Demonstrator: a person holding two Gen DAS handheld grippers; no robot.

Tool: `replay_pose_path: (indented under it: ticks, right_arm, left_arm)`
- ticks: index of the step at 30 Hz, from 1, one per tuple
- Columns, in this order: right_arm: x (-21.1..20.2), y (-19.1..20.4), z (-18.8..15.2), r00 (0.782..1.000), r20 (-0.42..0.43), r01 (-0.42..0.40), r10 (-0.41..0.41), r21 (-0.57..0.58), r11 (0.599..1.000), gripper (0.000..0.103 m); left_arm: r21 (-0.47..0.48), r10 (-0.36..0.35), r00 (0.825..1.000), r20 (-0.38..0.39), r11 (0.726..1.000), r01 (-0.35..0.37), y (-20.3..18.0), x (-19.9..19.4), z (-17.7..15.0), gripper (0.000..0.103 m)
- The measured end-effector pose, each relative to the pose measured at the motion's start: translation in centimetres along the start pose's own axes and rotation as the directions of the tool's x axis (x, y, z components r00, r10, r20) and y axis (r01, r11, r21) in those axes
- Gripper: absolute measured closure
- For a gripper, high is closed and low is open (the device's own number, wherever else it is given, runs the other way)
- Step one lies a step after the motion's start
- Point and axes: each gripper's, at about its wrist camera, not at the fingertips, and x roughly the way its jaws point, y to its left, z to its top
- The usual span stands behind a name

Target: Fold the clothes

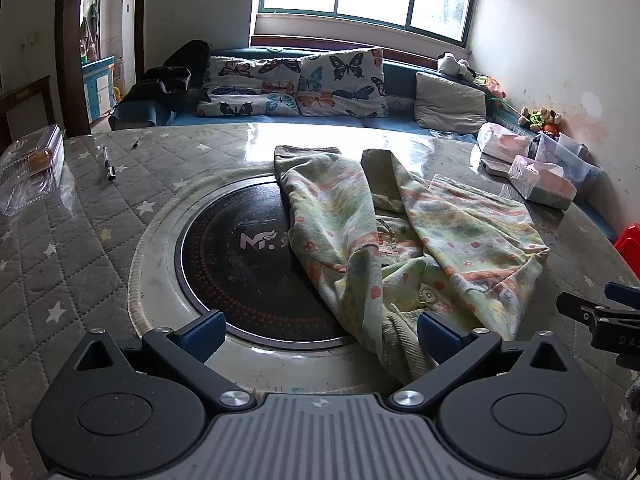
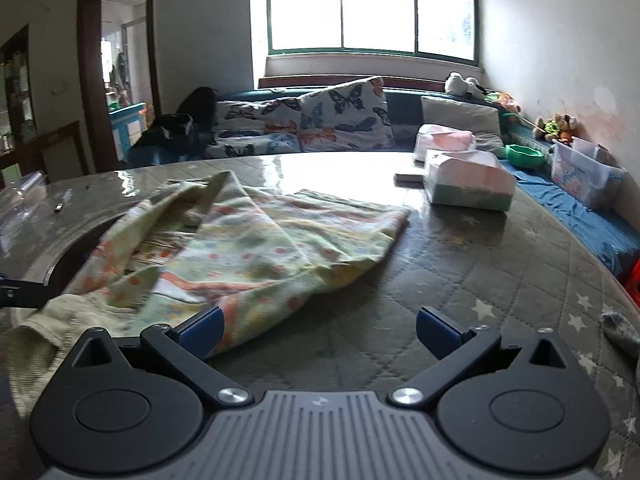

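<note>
A small pale green garment with orange and pink print lies crumpled on the round table, its two legs or sleeves pointing away from me. My left gripper is open, hovering at the garment's near edge with its right finger over the ribbed hem. The same garment fills the left half of the right wrist view. My right gripper is open too, just above the table; its left finger is at the cloth's near corner. Nothing is held. The right gripper's tip shows at the left view's right edge.
The table has a quilted grey star-print cover and a black round cooktop in its middle. Tissue packs and plastic boxes stand at the back right. A pen and a clear container lie at left. A cushioned sofa is behind.
</note>
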Motion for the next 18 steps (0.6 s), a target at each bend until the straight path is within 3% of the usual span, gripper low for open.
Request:
replay_pose_path:
  ticks: [5,9,18]
  right_arm:
    - [0.1,0.6,0.0,1.000,0.000,0.008,-0.008,-0.034,0.999,0.000]
    - [-1.5,1.8,0.4,0.998,0.030,-0.059,0.060,-0.037,0.998,0.000]
    - [-2.1,2.8,-0.1,0.996,0.010,-0.084,0.085,-0.050,0.995,0.000]
  left_arm:
    - [-0.004,-0.001,1.000,-0.004,1.000,0.001,0.1,-0.4,0.0,0.000]
    - [-0.007,-0.002,1.000,-0.007,1.000,0.002,0.1,-0.7,0.0,0.000]
    - [0.000,-0.003,1.000,0.002,1.000,0.003,0.2,-1.4,-0.9,0.000]
